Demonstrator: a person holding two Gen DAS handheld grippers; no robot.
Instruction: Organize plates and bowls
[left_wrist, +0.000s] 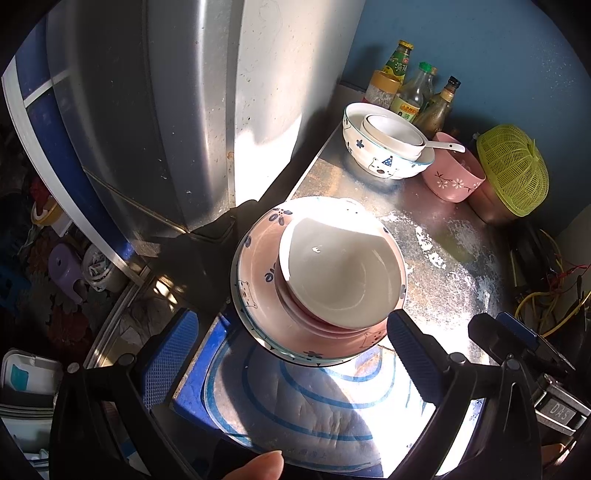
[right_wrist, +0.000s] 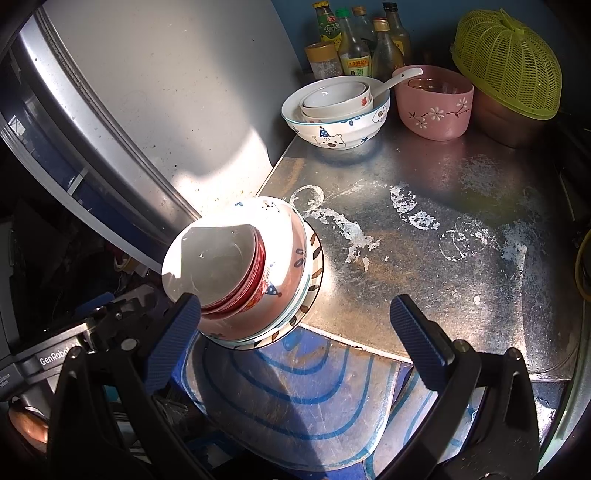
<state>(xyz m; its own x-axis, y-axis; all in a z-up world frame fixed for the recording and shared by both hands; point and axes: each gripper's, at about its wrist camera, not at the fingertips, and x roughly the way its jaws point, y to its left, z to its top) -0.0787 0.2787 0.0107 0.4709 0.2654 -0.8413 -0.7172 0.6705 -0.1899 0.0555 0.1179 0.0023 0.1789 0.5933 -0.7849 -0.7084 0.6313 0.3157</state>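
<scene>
A stack of bowls (left_wrist: 332, 280) stands at the near left corner of the metal counter (left_wrist: 454, 266). A white bowl tops it, over red bowls, a pink bear bowl and patterned plates. It rests on a blue-ringed plate (left_wrist: 295, 410) that overhangs the counter's edge. My left gripper (left_wrist: 290, 354) is open, its fingers spread either side of the stack's near rim. In the right wrist view the stack (right_wrist: 243, 273) sits at the left. My right gripper (right_wrist: 295, 336) is open and holds nothing, and its left finger (right_wrist: 173, 332) overlaps the stack's near side.
At the back stand a white bear bowl (right_wrist: 336, 110) with smaller bowls nested inside, a pink flowered bowl (right_wrist: 436, 103) with a spoon, a green mesh cover (right_wrist: 509, 62) and sauce bottles (right_wrist: 354, 40). A grey fridge (left_wrist: 147, 110) borders the counter's left. Cables (left_wrist: 546, 295) lie at the right.
</scene>
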